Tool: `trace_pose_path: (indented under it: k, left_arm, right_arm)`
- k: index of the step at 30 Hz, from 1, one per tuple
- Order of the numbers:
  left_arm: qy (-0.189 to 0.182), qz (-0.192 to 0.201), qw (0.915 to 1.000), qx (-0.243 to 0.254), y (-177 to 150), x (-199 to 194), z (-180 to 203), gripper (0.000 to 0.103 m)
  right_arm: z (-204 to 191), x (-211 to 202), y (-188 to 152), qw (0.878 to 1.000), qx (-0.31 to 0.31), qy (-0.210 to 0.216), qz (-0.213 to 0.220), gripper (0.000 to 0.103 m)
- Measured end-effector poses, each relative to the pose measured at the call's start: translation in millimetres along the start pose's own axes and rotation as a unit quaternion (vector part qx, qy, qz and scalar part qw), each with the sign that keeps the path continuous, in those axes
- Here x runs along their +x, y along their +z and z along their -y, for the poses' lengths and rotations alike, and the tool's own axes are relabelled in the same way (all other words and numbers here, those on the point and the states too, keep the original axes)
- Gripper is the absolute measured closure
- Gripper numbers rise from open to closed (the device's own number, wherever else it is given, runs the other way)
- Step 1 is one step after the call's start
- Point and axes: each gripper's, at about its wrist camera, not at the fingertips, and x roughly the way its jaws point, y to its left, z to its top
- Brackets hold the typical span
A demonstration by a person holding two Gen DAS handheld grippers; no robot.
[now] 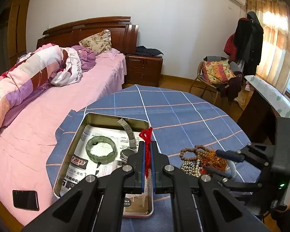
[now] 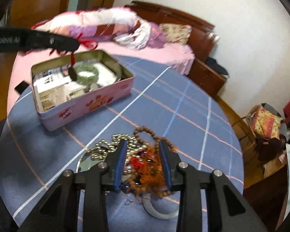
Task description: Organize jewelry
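the left gripper [image 1: 147,148] is pinched tight on a red cord [image 1: 147,147], whose knotted end sticks out past the fingertips, over the right rim of the tin [image 1: 71,145]. in the right wrist view a dark pendant [image 2: 73,73] hangs from that cord above the tin's inside. the tin is open, pink outside, and sits on the left part of a blue checked cloth [image 1: 183,116]. printed paper [image 1: 79,166] lines the tin; on it lie a green bangle [image 1: 101,149] and, to its right, a watch [image 1: 126,154] with a metal band running to the far wall.

the right gripper [image 2: 143,160] has its jaws set wide, hanging over a pile of jewelry [image 2: 145,166] near the cloth's near edge, to the right of the tin and apart from it. the pile holds brown beads [image 2: 154,133], a silver bead chain [image 2: 110,143], orange tassel threads [image 2: 152,172] and a pale bangle [image 2: 158,212] at the near side. whether the fingers touch the pile cannot be told.

a black phone [image 1: 25,200] lies on the pink bed [image 1: 29,135], left of the tin.
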Motion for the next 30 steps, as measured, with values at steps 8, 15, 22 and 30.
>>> trace_pose_path:
  k: [8, 15, 22, 30]
  left_arm:
    - [-0.001, 0.004, 1.0, -0.009, 0.2, -1.9, -5.1, 0.1]
    - [-0.002, 0.002, 1.0, -0.006, 0.0, -1.2, -4.8, 0.1]
    - [0.0, 0.002, 1.0, -0.007, 0.0, -1.1, -5.9, 0.1]
    - [0.001, 0.013, 0.9998, -0.014, 5.2, -8.1, -11.8, 0.1]
  right_arm:
    - [10.2, 31.1, -3.2, 0.997, 0.03, 0.028, -0.066, 0.085]
    - [16.5, 31.2, -15.9, 0.996, 0.044, 0.044, -0.067, 0.091]
    - [25.0, -6.8, -5.8, 0.997, 0.069, 0.033, 0.004, 0.096]
    - [38.3, -68.0, 31.4, 0.992, 0.085, 0.044, 0.085, 0.096]
